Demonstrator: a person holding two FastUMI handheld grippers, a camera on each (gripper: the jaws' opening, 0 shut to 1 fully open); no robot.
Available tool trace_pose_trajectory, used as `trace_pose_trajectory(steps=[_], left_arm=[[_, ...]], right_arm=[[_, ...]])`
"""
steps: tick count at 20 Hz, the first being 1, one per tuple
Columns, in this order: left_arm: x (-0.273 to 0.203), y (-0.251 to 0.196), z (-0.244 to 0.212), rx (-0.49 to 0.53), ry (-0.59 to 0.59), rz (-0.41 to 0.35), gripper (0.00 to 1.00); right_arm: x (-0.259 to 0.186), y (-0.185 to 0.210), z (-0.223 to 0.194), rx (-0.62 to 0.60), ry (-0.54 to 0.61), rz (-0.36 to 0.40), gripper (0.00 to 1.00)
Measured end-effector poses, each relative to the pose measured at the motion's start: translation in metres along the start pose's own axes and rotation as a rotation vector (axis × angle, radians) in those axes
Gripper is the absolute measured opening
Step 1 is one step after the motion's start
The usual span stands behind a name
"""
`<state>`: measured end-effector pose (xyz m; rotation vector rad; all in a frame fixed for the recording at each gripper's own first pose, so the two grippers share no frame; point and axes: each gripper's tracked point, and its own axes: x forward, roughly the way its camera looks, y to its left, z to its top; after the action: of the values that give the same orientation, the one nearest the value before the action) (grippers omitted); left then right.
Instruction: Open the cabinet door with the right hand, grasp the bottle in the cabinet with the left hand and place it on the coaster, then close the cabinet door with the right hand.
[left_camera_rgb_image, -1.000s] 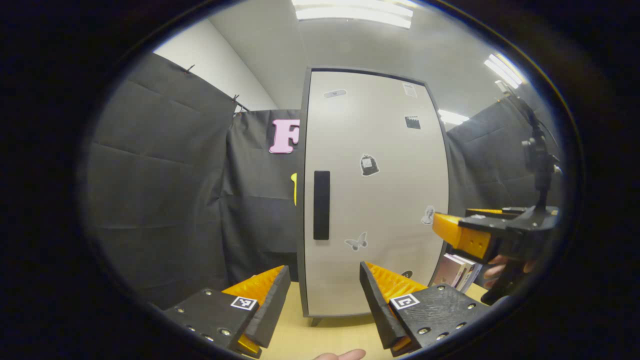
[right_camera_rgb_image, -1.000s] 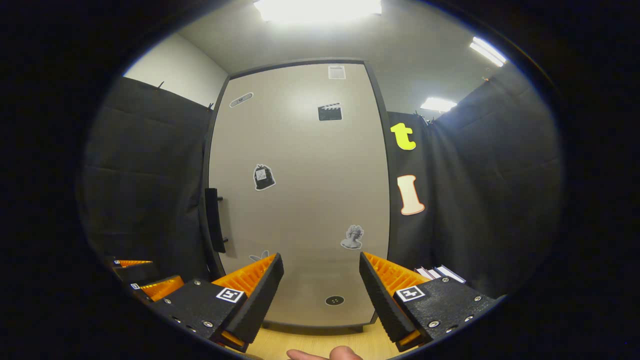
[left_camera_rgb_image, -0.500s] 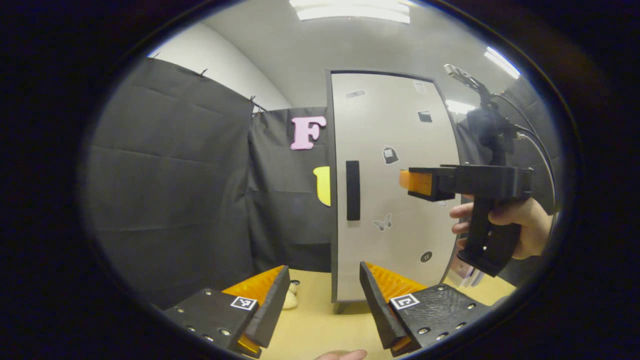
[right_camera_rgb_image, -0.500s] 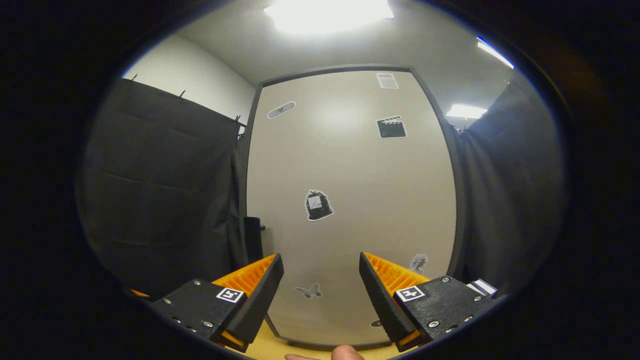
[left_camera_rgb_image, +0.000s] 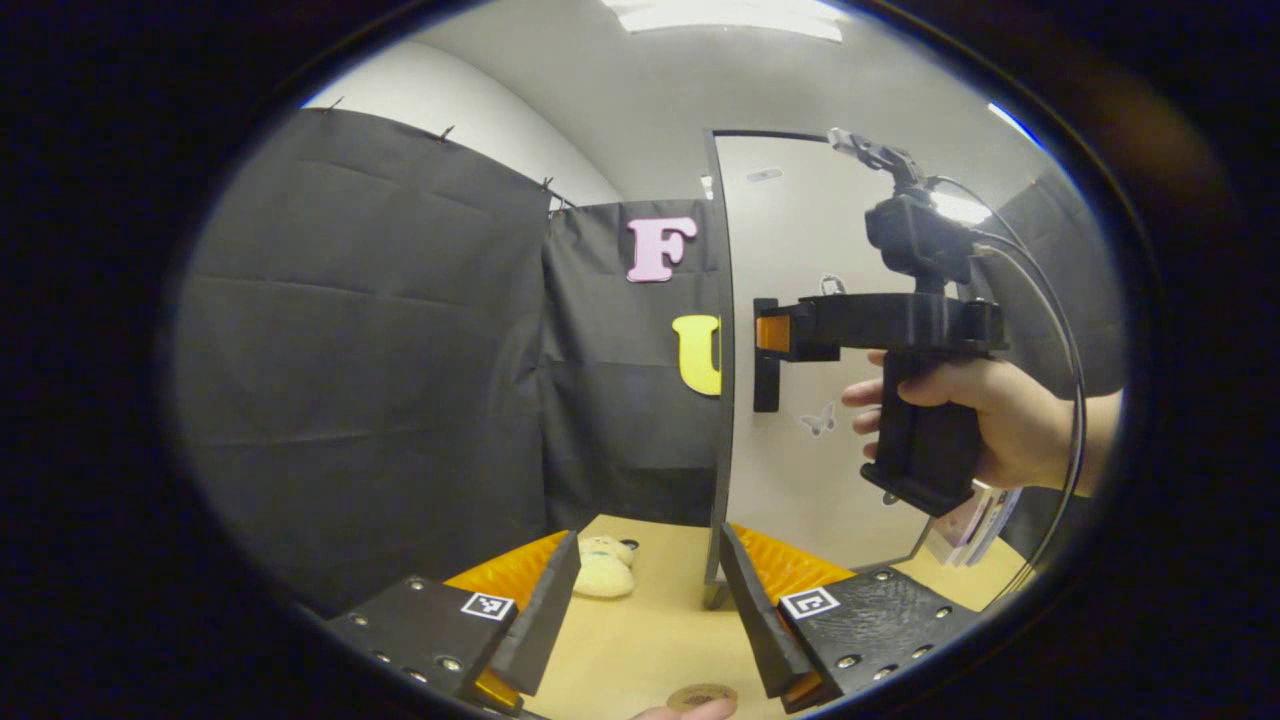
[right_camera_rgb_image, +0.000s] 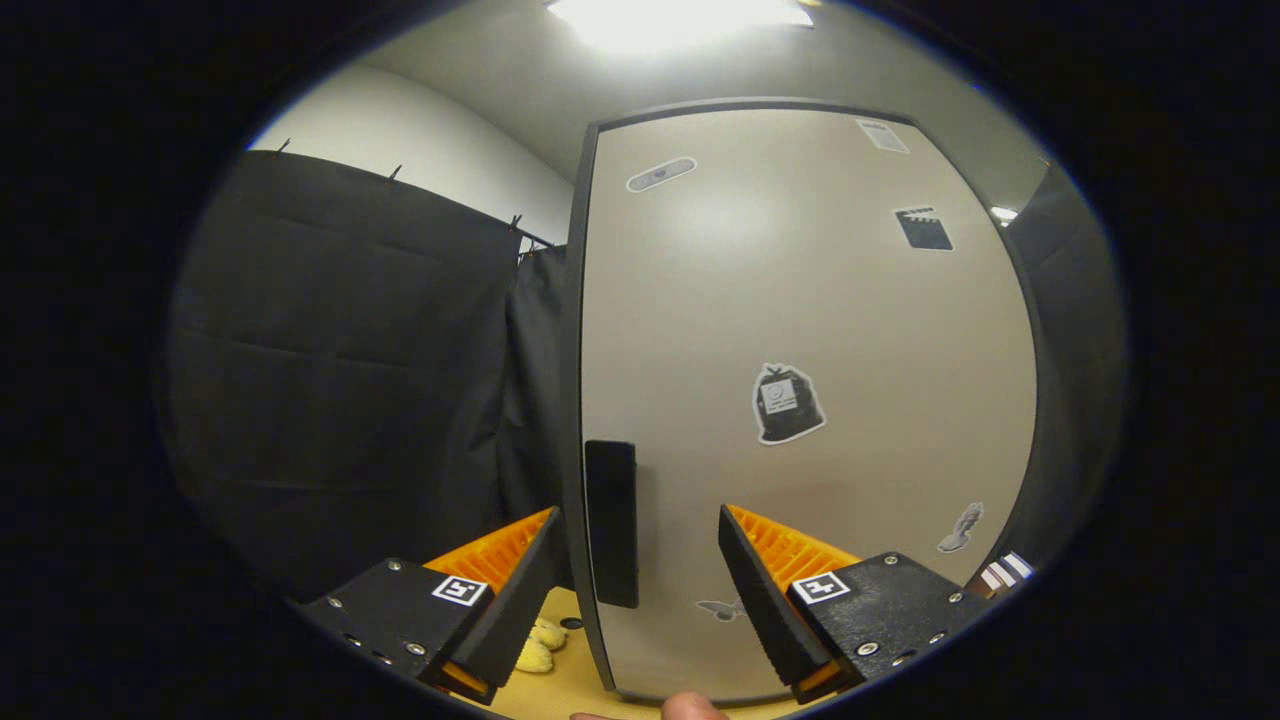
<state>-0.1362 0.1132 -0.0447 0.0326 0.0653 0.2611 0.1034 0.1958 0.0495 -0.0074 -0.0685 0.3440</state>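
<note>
Right gripper (right_camera_rgb_image: 642, 570) has reached, perhaps touching, door handle (right_camera_rgb_image: 611, 522).

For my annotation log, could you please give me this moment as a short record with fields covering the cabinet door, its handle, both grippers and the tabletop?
cabinet door: closed
door handle: dark vertical bar at the door's left edge, lined up between the right gripper's open fingers
right gripper: open, at the handle, not clamped
left gripper: open, empty, low over the table
table: pale plush toy left of the cabinet; round coaster at the near edge
bottle: unseen behind the door
</note>
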Motion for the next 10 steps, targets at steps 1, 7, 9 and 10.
trace_pose_trajectory(steps=[1,7,9,10], left_arm=[[-0.001,0.002,-0.003,-0.007,0.009,0.008,0.81],[-0.003,0.022,-0.023,-0.054,0.042,0.050,0.81],[-0.003,0.022,-0.028,-0.065,0.059,0.060,0.81],[-0.002,0.024,-0.029,-0.070,0.057,0.067,0.81]], right_arm=[[0.006,0.006,-0.007,-0.007,0.022,0.014,0.95],[0.028,0.019,-0.042,-0.091,0.148,0.032,0.77],[0.030,0.008,-0.043,-0.092,0.143,-0.002,0.48],[0.032,0.011,-0.043,-0.115,0.149,-0.008,0.34]])
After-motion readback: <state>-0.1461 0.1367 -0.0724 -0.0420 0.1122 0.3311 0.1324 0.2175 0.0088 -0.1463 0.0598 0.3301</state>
